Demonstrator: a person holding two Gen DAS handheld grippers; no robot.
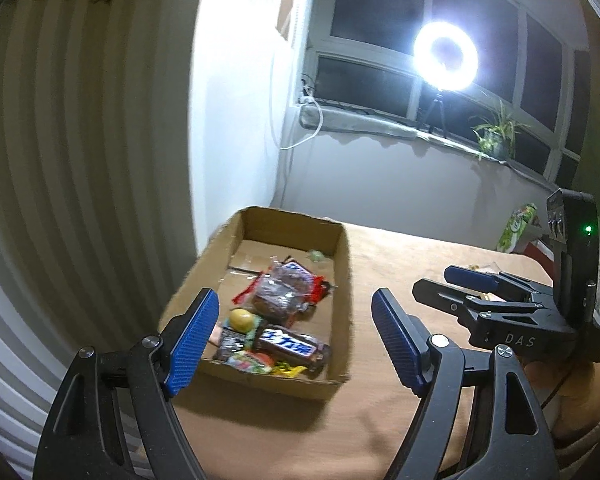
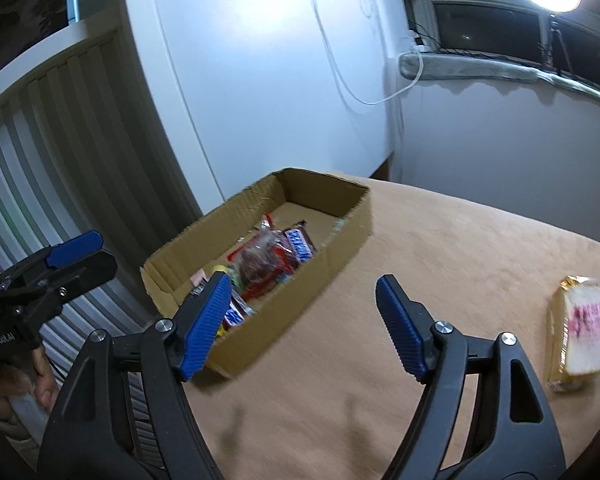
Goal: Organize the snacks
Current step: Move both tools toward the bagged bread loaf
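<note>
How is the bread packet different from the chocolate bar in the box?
The bread packet lies alone on the bare table; the chocolate bar sits inside the cardboard box among other snacks. The bread packet is pale and see-through; the chocolate bar's wrapper is dark brown. Both are wrapped and ungripped.

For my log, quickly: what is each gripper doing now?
Left gripper: open, holding nothing.
Right gripper: open, holding nothing.

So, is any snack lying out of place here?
Yes. One wrapped bread slice lies alone on the table, apart from the cardboard box that holds the other snacks. Both hand-held grippers are open and hold nothing.
</note>
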